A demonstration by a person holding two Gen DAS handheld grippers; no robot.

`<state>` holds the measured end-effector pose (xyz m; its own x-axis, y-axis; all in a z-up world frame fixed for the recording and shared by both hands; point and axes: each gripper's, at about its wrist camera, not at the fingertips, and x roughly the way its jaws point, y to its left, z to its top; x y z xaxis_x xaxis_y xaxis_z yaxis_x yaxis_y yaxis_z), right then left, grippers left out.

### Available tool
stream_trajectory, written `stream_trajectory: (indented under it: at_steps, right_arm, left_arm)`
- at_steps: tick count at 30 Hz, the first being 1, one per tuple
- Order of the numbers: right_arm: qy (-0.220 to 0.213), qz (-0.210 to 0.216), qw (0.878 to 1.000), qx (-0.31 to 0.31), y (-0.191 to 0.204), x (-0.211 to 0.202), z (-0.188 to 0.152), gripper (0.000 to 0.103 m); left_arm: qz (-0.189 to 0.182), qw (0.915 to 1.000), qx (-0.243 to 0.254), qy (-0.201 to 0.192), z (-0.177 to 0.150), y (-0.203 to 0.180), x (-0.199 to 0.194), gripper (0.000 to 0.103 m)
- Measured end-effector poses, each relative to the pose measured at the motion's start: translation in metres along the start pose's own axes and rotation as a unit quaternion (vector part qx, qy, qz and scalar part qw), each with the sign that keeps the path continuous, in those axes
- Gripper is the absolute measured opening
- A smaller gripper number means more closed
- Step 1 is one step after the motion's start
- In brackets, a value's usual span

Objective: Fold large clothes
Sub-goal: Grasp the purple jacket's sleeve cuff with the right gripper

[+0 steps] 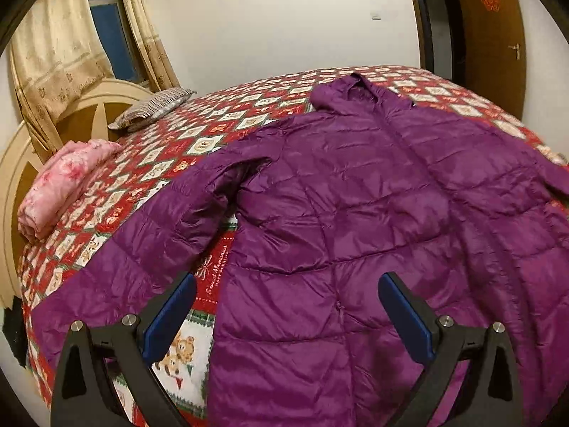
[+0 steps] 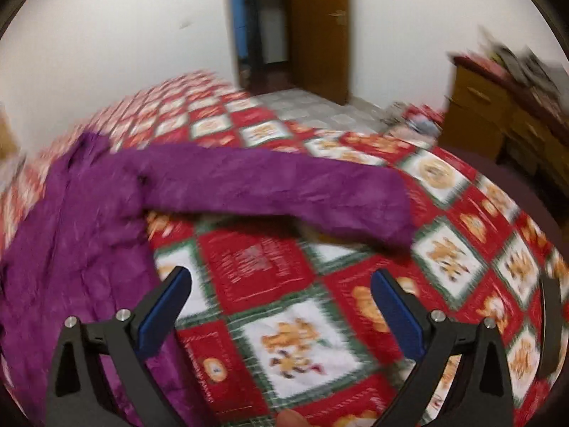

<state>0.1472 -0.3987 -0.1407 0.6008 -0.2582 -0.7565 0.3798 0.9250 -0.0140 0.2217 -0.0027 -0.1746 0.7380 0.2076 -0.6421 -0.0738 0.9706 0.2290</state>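
A large purple quilted hooded jacket (image 1: 355,192) lies spread flat, front up, on a bed covered by a red, white and green patterned quilt (image 1: 199,135). One sleeve (image 1: 142,242) runs out to the left in the left wrist view. My left gripper (image 1: 286,281) hovers open above the jacket's lower left side, nothing between its fingers. In the blurred right wrist view the other sleeve (image 2: 284,192) stretches right across the quilt (image 2: 298,345), with the jacket body (image 2: 71,242) at the left. My right gripper (image 2: 279,277) is open over bare quilt below that sleeve.
A folded pink blanket (image 1: 67,185) and a striped pillow (image 1: 153,108) lie by the headboard (image 1: 21,192) at the left. Curtains (image 1: 60,42) hang behind. An open wooden door (image 2: 318,28) and a wooden dresser (image 2: 498,117) stand beyond the bed.
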Motion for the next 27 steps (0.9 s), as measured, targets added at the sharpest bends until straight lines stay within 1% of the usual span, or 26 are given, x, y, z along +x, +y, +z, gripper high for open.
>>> stream_trajectory:
  at_steps: [1,3,5,8,9,10,11,13,14,15,16,17,18,19,20,21,22,23,25,27]
  right_arm:
    - [0.009,0.008,1.0,-0.005,0.004,0.006,-0.001,0.1]
    - [0.01,0.01,1.0,0.019,-0.003,0.015,0.004,0.1]
    - [0.0,-0.016,0.999,0.042,-0.021,0.02,0.012,0.1]
    - [-0.013,-0.064,0.994,0.091,-0.059,0.023,0.026,0.1]
    - [-0.016,-0.088,0.991,0.102,-0.073,0.024,0.03,0.1]
    - [-0.016,-0.103,0.988,0.111,-0.082,0.026,0.033,0.1]
    - [-0.012,-0.12,0.985,0.122,-0.095,0.03,0.035,0.1]
    - [0.004,-0.138,0.981,0.137,-0.113,0.041,0.037,0.1]
    - [0.014,-0.142,0.979,0.147,-0.122,0.047,0.037,0.097]
    - [0.021,-0.139,0.978,0.153,-0.127,0.051,0.035,0.094]
    - [0.034,-0.131,0.979,0.155,-0.13,0.056,0.034,0.085]
    - [0.045,-0.122,0.98,0.151,-0.129,0.061,0.032,0.081]
    - [0.046,-0.116,0.981,0.147,-0.127,0.062,0.031,0.077]
    - [0.041,-0.104,0.984,0.139,-0.124,0.062,0.031,0.062]
    - [0.036,-0.096,0.986,0.132,-0.122,0.062,0.031,0.04]
    - [0.029,-0.093,0.987,0.127,-0.119,0.061,0.032,0.034]
    - [0.023,-0.091,0.988,0.124,-0.117,0.058,0.033,0.026]
    - [0.018,-0.089,0.989,0.121,-0.115,0.056,0.033,0.021]
    - [0.004,-0.086,0.989,0.117,-0.112,0.05,0.036,0.017]
    - [-0.018,-0.082,0.991,0.102,-0.102,0.038,0.044,0.016]
  left_arm:
    - [0.008,0.9999,0.006,0.0,-0.002,-0.001,0.005,0.102]
    - [0.02,0.9997,0.011,0.003,-0.007,0.003,0.016,0.102]
    - [0.025,0.9996,0.005,0.011,-0.011,0.011,0.027,0.102]
    - [0.025,0.9992,-0.009,0.031,-0.017,0.018,0.044,0.102]
    - [0.018,0.9992,-0.019,0.029,-0.018,0.022,0.046,0.102]
    - [0.016,0.9993,-0.022,0.026,-0.019,0.022,0.047,0.102]
    - [0.016,0.9994,-0.02,0.023,-0.019,0.022,0.048,0.102]
    - [0.02,0.9997,-0.009,0.013,-0.019,0.021,0.049,0.102]
    - [0.022,0.9997,-0.005,0.008,-0.019,0.022,0.05,0.102]
    - [0.025,0.9997,0.0,0.002,-0.018,0.024,0.052,0.102]
    - [0.028,0.9996,0.005,0.0,-0.018,0.026,0.054,0.102]
    - [0.03,0.9995,0.006,-0.001,-0.018,0.029,0.055,0.102]
    - [0.031,0.9995,0.006,0.0,-0.018,0.032,0.057,0.102]
    - [0.03,0.9996,0.005,0.001,-0.017,0.035,0.058,0.102]
    - [0.024,0.9997,0.001,0.005,-0.016,0.036,0.059,0.102]
    - [0.015,0.9998,-0.003,0.012,-0.014,0.04,0.059,0.102]
    - [0.013,0.9998,-0.006,0.017,-0.013,0.042,0.059,0.102]
    - [0.013,0.9997,-0.007,0.02,-0.011,0.044,0.057,0.102]
    - [0.01,0.9997,-0.012,0.018,-0.004,0.049,0.049,0.102]
    - [0.008,0.9998,-0.015,0.011,0.003,0.053,0.041,0.102]
